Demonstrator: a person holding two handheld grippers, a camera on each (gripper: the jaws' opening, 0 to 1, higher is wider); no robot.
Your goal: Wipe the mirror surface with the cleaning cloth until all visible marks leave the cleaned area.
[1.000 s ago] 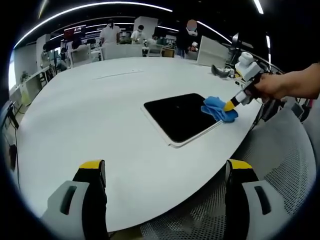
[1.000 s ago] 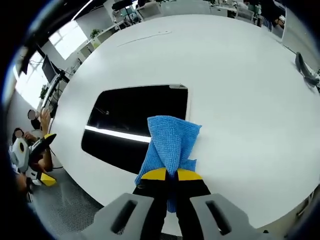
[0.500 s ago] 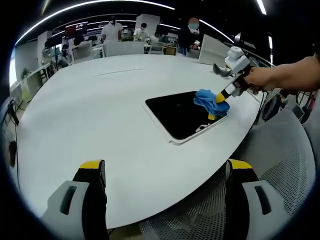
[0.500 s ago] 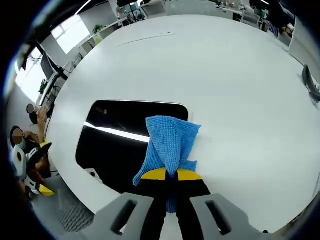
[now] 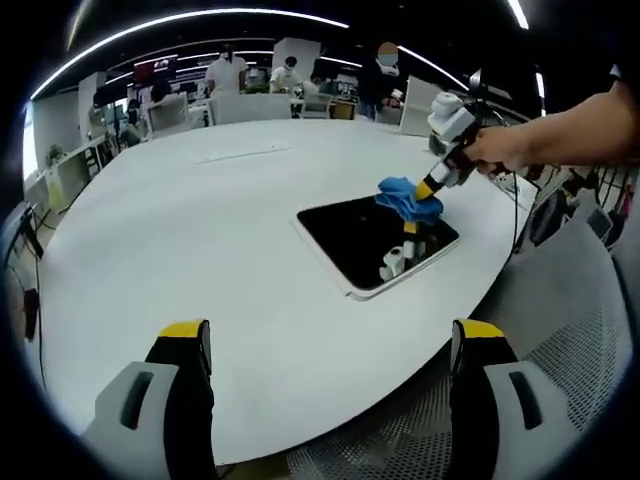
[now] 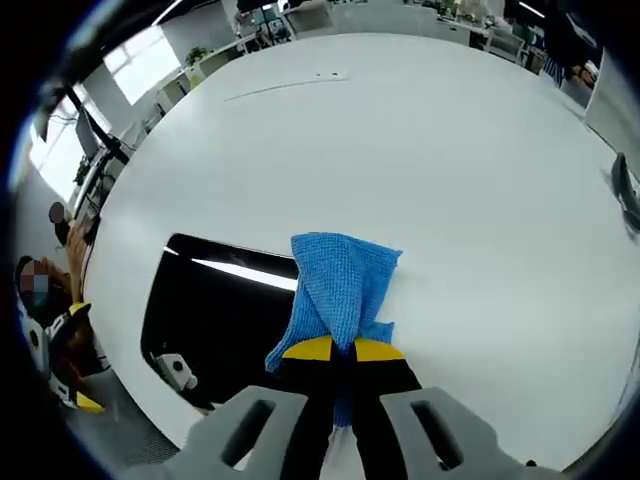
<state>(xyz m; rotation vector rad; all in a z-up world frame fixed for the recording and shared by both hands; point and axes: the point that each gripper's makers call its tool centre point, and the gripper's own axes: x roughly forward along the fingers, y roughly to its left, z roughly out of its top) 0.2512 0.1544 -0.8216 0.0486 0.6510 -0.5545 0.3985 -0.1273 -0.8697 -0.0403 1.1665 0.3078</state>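
Note:
A dark rectangular mirror (image 5: 375, 238) with a white frame lies flat on the round white table (image 5: 180, 230), near its right edge. My right gripper (image 5: 430, 186), held by a person's hand, is shut on a blue cleaning cloth (image 5: 404, 197) at the mirror's far right corner. In the right gripper view the cloth (image 6: 338, 287) hangs from the shut yellow-tipped jaws of the right gripper (image 6: 338, 349), over the mirror (image 6: 215, 320) and its edge. My left gripper (image 5: 325, 335) stands open over the near table edge, well short of the mirror.
Desks, chairs and several people stand beyond the table's far side (image 5: 250, 75). A dark object (image 6: 625, 185) lies on the table at the right. Grey perforated floor (image 5: 560, 330) runs past the table's near right edge.
My right gripper has carried the cloth along the mirror's right side toward its far corner. The left gripper stays open and still.

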